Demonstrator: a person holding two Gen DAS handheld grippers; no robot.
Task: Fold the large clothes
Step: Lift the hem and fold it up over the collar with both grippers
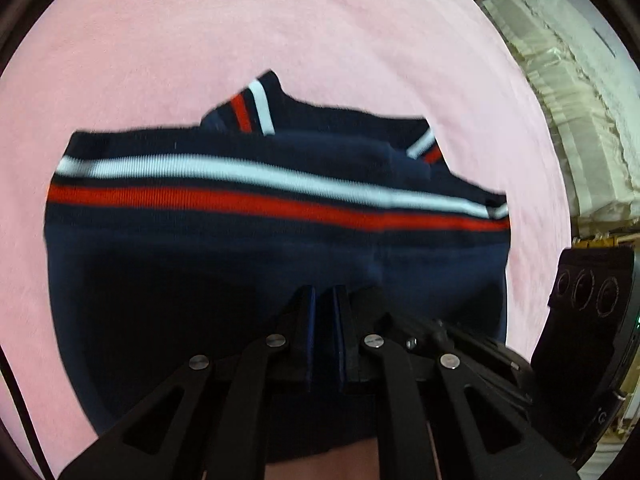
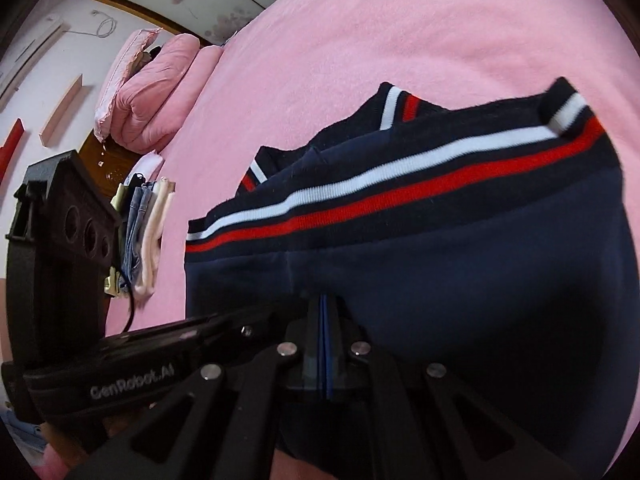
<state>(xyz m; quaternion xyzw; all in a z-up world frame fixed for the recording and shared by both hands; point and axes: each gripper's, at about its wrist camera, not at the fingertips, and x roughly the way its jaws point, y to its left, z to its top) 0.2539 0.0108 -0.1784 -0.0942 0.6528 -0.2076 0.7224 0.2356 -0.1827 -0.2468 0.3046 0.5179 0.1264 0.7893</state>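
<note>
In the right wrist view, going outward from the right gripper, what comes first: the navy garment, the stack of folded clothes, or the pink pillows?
1. Navy garment, directly under the right gripper.
2. Stack of folded clothes, left at the bed's edge.
3. Pink pillows, far upper left.

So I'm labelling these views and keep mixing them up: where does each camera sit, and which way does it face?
Left wrist: sits on the left gripper, looking steeply down its fingers at the navy sweater on the pink bedspread; the right gripper's body shows at the right edge.
Right wrist: sits on the right gripper, looking down at the sweater, with pillows and stacked clothes to the left; the left gripper's body shows at the left.
Shared: the sweater's white and red stripes, the bedspread, both grippers.
</note>
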